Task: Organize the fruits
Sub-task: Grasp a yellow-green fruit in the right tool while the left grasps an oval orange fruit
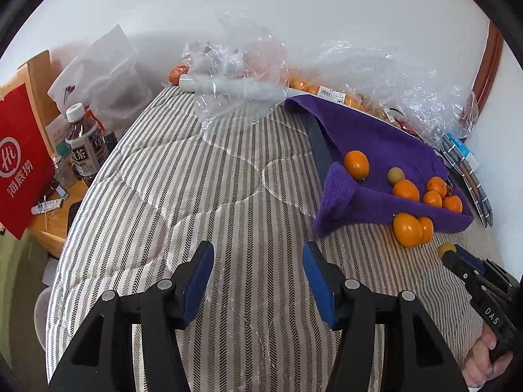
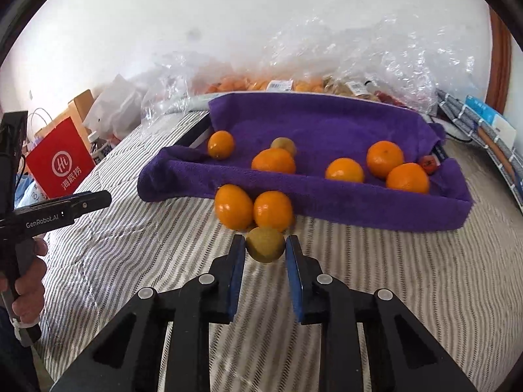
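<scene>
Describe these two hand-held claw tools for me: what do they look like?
Both are matte black plastic pistol-grip tools held in bare hands. The left gripper and right gripper each have two angular fingers lined with blue pads, plus round silver pivot pins. White lettering reads "GenRobot.AI" on the left gripper's side and "DAS" on the right's.

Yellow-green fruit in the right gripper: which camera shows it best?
Right wrist view: the yellow-green fruit sits large and centered between the right gripper fingers. The left wrist view shows it only small, near the right edge.
</scene>
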The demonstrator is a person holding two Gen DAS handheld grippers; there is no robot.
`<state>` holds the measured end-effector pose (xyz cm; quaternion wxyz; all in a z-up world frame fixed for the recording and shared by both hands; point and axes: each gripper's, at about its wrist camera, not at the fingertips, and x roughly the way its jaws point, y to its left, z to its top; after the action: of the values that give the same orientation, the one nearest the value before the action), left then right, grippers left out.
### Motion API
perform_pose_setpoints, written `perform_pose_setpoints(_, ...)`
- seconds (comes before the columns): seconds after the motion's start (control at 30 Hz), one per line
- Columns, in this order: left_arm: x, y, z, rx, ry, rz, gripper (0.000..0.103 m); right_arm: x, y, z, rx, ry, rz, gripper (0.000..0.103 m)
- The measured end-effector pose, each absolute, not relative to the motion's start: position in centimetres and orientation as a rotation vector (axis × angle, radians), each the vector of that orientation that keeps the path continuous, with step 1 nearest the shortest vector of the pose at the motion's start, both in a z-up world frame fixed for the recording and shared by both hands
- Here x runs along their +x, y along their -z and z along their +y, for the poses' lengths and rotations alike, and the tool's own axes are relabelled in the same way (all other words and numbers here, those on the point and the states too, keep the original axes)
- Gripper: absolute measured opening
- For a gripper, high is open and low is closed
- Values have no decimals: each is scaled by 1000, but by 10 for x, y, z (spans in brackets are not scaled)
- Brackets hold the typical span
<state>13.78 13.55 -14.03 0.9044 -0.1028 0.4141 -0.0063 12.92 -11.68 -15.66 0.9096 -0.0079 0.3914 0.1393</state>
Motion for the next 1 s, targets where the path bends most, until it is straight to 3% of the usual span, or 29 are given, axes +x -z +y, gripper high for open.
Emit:
perform_pose_setpoints(0.47, 156, 147, 46, -173, 189, 910, 54, 83, 158, -243, 55, -55, 833, 25)
perform_pose_setpoints(1.0, 188, 154, -9, -212, 208, 889, 53, 88, 162, -241, 61, -94, 826, 25)
